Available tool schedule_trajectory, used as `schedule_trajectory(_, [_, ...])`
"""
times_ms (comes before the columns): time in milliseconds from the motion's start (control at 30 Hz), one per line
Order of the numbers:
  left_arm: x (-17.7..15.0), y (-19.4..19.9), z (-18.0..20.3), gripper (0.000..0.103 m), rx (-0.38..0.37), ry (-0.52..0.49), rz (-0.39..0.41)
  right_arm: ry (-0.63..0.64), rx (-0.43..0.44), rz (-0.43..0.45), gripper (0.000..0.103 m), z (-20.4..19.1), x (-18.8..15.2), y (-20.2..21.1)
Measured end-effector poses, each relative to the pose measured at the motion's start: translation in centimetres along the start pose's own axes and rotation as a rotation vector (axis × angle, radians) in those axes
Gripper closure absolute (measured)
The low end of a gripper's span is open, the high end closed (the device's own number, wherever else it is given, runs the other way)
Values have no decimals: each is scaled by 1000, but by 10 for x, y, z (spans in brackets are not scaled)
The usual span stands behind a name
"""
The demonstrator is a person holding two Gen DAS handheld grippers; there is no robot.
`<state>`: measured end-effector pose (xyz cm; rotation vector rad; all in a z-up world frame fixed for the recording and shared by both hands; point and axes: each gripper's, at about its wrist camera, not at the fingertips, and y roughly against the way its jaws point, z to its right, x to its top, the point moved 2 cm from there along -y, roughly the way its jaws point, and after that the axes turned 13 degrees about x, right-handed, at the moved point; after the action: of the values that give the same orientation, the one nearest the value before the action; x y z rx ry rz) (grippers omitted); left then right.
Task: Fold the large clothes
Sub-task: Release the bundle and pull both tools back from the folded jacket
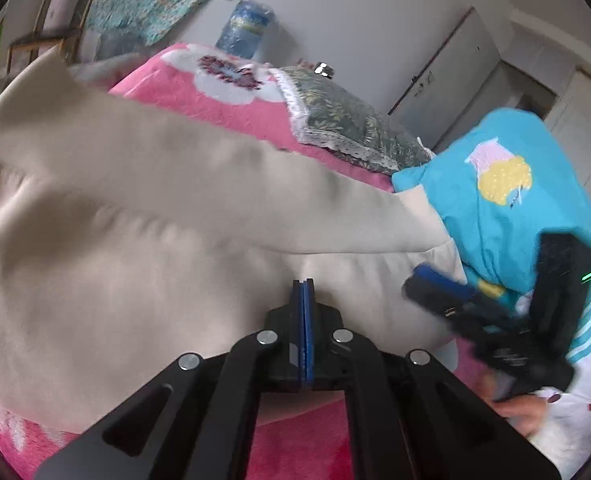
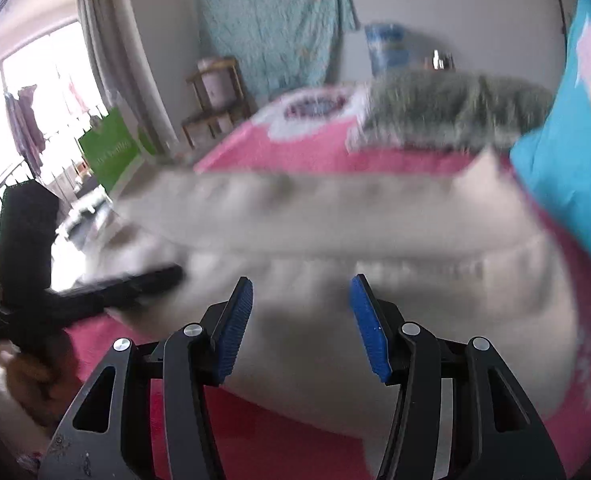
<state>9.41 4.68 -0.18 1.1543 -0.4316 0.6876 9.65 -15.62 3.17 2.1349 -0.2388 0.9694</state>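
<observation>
A large beige garment [image 1: 135, 220] lies spread across a pink flowered bed cover [image 1: 231, 112], with a long fold running over its middle. My left gripper [image 1: 303, 282] hovers low over the garment's near part with its blue pads pressed together; no cloth shows between them. My right gripper [image 1: 419, 280] appears blurred at the garment's right edge. In the right wrist view the right gripper [image 2: 302, 280] stands open over the beige garment [image 2: 315, 220], nothing between its pads. The left gripper [image 2: 159, 276] is a dark blur at the left.
A grey-green floral pillow [image 1: 347, 120] and a turquoise cloth with a cartoon print [image 1: 495, 208] lie at the bed's far right. A blue bottle [image 1: 247, 28], a wooden shelf [image 2: 215, 92], a green bag [image 2: 107, 148] and white cupboards [image 1: 447, 80] stand around the bed.
</observation>
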Motion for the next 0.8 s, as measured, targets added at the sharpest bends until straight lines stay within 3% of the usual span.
schedule_trajectory(67, [0, 9, -16, 100, -3, 4, -13, -39, 54, 19, 55, 7, -4, 9])
schedule_trajectory(100, [0, 17, -20, 100, 66, -21, 13, -37, 44, 22, 57, 9, -4, 12])
schedule_trajectory(167, [-1, 30, -33, 100, 84, -42, 21, -20, 12, 22, 58, 11, -6, 21])
schedule_trajectory(233, [-1, 35, -41, 100, 109, -26, 26, -31, -96, 33, 58, 25, -11, 35])
schedule_trajectory(267, [-3, 38, -46, 100, 120, -14, 28, -68, -94, 45, 58, 38, -10, 40])
schedule_trajectory(333, [-8, 48, -46, 100, 222, 13, 45, -133, -68, 53, 67, 51, -15, 52])
schedule_trajectory(367, [-11, 55, -45, 99, 296, 1, 63, -139, -102, 43, 65, 52, -15, 56])
schedule_trajectory(400, [-15, 64, -39, 94, 338, -20, 92, -116, -232, 20, 60, 50, -15, 61])
schedule_trajectory(467, [-26, 76, -30, 79, 297, -30, 91, -58, -295, 8, 54, 40, -16, 74])
schedule_trajectory(533, [-42, 80, -15, 66, 288, -40, 52, -32, -253, -20, 52, 24, -22, 87])
schedule_trajectory(667, [-72, 60, 8, 40, 356, -102, -21, -29, -100, -142, 38, -8, -38, 74])
schedule_trajectory(733, [-76, 43, 10, 33, 403, -113, -39, 27, -129, -242, 33, -25, -50, 58])
schedule_trajectory(800, [-72, 34, 13, 15, 392, -108, -7, 85, -180, -303, 31, -32, -63, 48])
